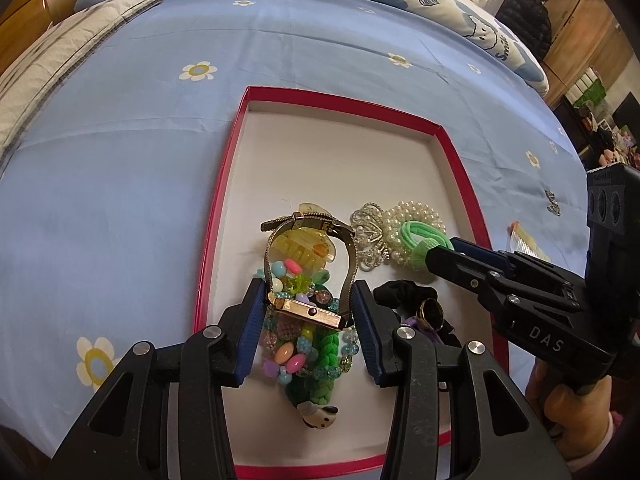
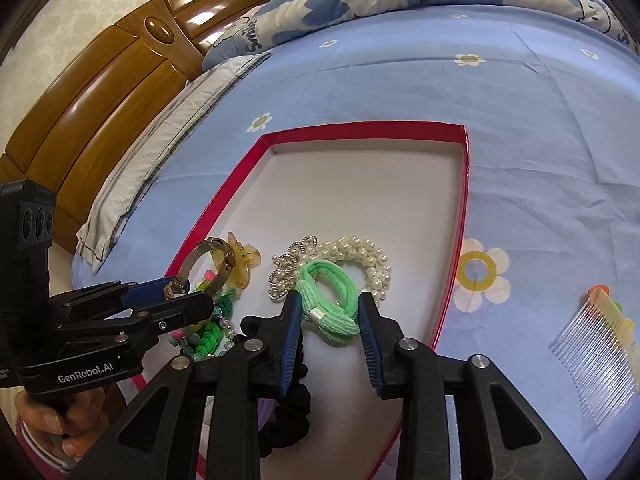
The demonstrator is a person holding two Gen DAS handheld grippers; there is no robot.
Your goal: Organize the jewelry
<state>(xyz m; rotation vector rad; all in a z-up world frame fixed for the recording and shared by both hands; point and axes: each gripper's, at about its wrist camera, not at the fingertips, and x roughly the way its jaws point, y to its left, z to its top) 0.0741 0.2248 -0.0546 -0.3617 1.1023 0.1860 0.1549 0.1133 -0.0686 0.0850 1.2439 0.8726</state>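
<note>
A red-rimmed white tray [image 1: 224, 184] lies on the bed and holds jewelry. My left gripper [image 1: 310, 312] is shut on a gold mesh-band watch [image 1: 308, 314], held over a pile of coloured bead bracelets [image 1: 292, 356] and a yellow hair clip [image 1: 304, 252]. The watch also shows in the right wrist view [image 2: 208, 264]. My right gripper [image 2: 330, 320] is open, its fingers either side of a light green hair tie [image 2: 328, 300] that lies in the tray against a pearl bracelet [image 2: 368, 260] and a silver crown brooch [image 2: 288, 272]. A black scrunchie [image 2: 292, 412] lies beneath.
A clear hair comb [image 2: 596, 364] lies on the blue flowered sheet right of the tray [image 2: 460, 216]. A small silver piece [image 1: 554, 202] lies on the sheet. Pillows and a quilt are at the far side, a wooden headboard [image 2: 100, 92] at the left.
</note>
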